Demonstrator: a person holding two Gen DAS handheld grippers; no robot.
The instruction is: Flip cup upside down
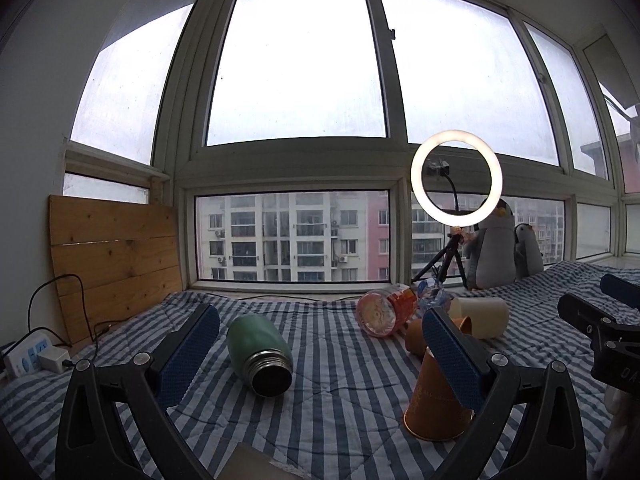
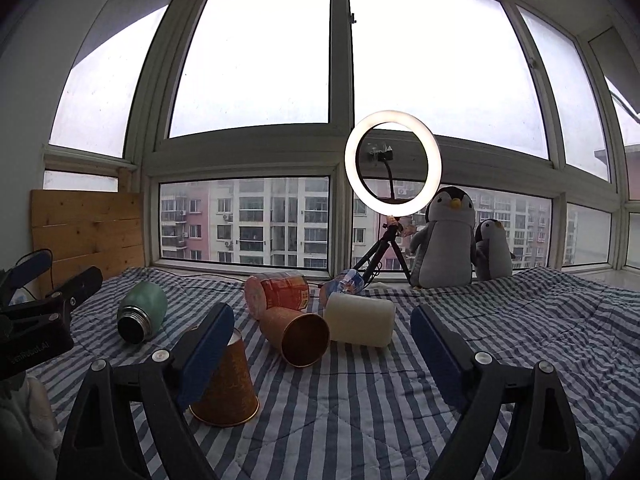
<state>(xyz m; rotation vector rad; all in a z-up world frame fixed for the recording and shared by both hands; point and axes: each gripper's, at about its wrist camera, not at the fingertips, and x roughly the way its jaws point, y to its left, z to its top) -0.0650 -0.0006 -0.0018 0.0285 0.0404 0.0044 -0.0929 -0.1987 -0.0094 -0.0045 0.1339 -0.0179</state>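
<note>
An orange paper cup (image 1: 436, 404) (image 2: 228, 388) stands upside down, rim on the striped blanket. A second orange cup (image 2: 298, 332) (image 1: 416, 338) lies on its side, mouth toward me. A cream cup (image 2: 360, 318) (image 1: 482, 316) lies on its side beside it. A green flask (image 1: 258, 350) (image 2: 142, 314) lies on its side. My left gripper (image 1: 316, 356) is open and empty; its right finger overlaps the upturned cup. My right gripper (image 2: 322, 350) is open and empty, in front of the lying cups.
A clear orange-labelled jar (image 1: 384, 314) (image 2: 278, 292) and a crumpled plastic bottle (image 2: 346, 282) lie behind the cups. A ring light on a tripod (image 2: 392, 168), two plush penguins (image 2: 448, 240), a wooden board (image 1: 116, 256) and a power strip (image 1: 34, 358) stand around the window ledge.
</note>
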